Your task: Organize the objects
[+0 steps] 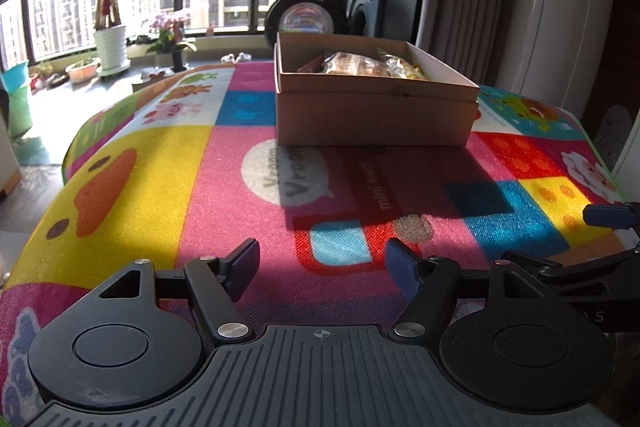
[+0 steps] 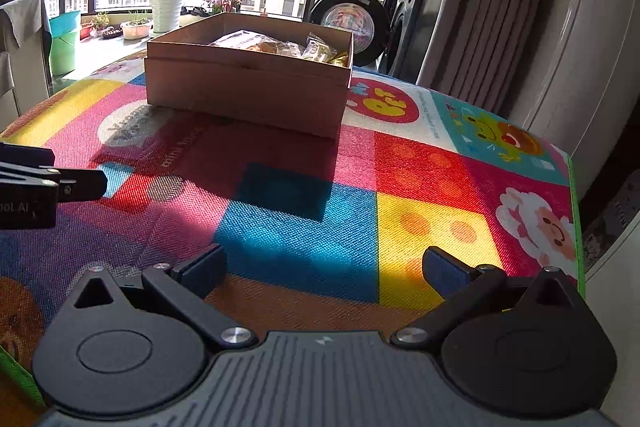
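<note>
An open cardboard box (image 1: 374, 115) of wrapped snack packets (image 1: 356, 65) sits toward the far edge of the cartoon-printed mat (image 1: 160, 163), while the left gripper (image 1: 322, 263) and right gripper (image 2: 324, 267) hover near its front edge, jaws wide and empty.

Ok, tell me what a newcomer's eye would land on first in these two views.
First the bright cartoon play mat covering the whole surface. Next the open cardboard box at its far side, holding wrapped snack packets. Nearer the cameras, the left gripper and right gripper hover open and empty over the mat.
</note>
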`<state>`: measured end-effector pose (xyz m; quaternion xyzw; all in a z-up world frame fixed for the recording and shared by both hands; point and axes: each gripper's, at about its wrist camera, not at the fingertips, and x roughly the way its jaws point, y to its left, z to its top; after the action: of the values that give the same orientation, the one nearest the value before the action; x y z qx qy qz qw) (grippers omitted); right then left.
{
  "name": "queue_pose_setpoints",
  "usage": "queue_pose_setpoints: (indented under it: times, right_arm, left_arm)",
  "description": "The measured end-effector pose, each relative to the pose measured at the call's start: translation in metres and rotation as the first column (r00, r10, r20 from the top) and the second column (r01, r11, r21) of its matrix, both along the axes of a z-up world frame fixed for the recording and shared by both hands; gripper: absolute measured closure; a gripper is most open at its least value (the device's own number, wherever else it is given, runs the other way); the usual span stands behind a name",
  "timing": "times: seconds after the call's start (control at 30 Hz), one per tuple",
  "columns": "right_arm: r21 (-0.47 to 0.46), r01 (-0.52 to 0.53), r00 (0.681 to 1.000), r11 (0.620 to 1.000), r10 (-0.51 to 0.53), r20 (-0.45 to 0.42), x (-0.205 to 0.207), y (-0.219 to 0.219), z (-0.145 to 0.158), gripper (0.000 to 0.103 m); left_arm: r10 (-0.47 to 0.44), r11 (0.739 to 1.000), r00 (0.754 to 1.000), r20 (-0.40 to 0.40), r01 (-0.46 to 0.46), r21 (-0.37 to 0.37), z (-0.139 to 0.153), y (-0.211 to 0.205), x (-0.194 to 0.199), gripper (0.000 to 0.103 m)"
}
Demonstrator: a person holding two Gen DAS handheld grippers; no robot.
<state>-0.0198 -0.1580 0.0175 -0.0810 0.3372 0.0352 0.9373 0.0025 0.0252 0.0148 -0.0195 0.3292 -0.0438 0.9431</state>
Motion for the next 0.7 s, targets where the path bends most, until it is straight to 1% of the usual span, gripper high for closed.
queue_pose_setpoints:
  times: [0.07,0.1,0.13,0.17,0.3,0.37,0.43,0.47,0.57,0.7]
  right_arm:
    - [0.081,0.019,1.0,0.997,-0.017,-0.021,0.004,-0.011,-0.003,0.0]
    - [0.106,0.039,0.999,0.994,-0.037,-0.026,0.006,-0.014,-0.003,0.0]
    - [0.11,0.066,0.998,0.992,-0.065,-0.015,0.006,-0.015,-0.005,0.0]
    - [0.095,0.072,0.997,0.993,-0.073,0.007,0.006,-0.014,-0.006,0.0]
    - [0.073,0.05,0.998,0.996,-0.052,0.026,0.006,-0.012,-0.007,0.0]
    - [0.092,0.056,0.998,0.994,-0.058,0.022,0.007,-0.014,-0.008,0.0]
    - [0.152,0.072,0.997,0.986,-0.074,0.007,0.008,-0.023,-0.008,0.0]
    - [0.163,0.076,0.997,0.984,-0.079,0.008,0.008,-0.025,-0.008,0.0]
    - [0.137,0.081,0.997,0.987,-0.082,0.005,0.007,-0.021,-0.009,0.0]
    - [0.132,0.084,0.996,0.988,-0.085,0.005,0.006,-0.019,-0.009,0.0]
  left_arm:
    - [0.001,0.998,1.0,0.023,-0.002,0.062,-0.004,-0.011,-0.002,0.025]
    - [0.002,0.997,0.999,0.032,-0.004,0.082,-0.006,-0.015,-0.005,0.025]
    - [-0.004,0.997,0.999,0.033,0.001,0.083,-0.006,-0.017,-0.005,0.025]
    - [-0.003,0.997,0.999,0.032,0.0,0.08,-0.007,-0.017,-0.004,0.025]
    - [0.016,0.998,0.999,0.03,-0.018,0.066,-0.009,-0.021,0.0,0.022]
    - [0.025,0.997,0.999,0.029,-0.027,0.07,-0.01,-0.024,0.001,0.02]
    - [0.033,0.997,0.999,0.029,-0.035,0.075,-0.011,-0.026,0.001,0.02]
    - [0.035,0.997,0.999,0.028,-0.037,0.074,-0.011,-0.026,0.0,0.02]
    - [0.035,0.997,0.999,0.029,-0.037,0.07,-0.011,-0.026,-0.001,0.02]
    - [0.033,0.997,0.999,0.029,-0.035,0.072,-0.011,-0.026,-0.001,0.02]
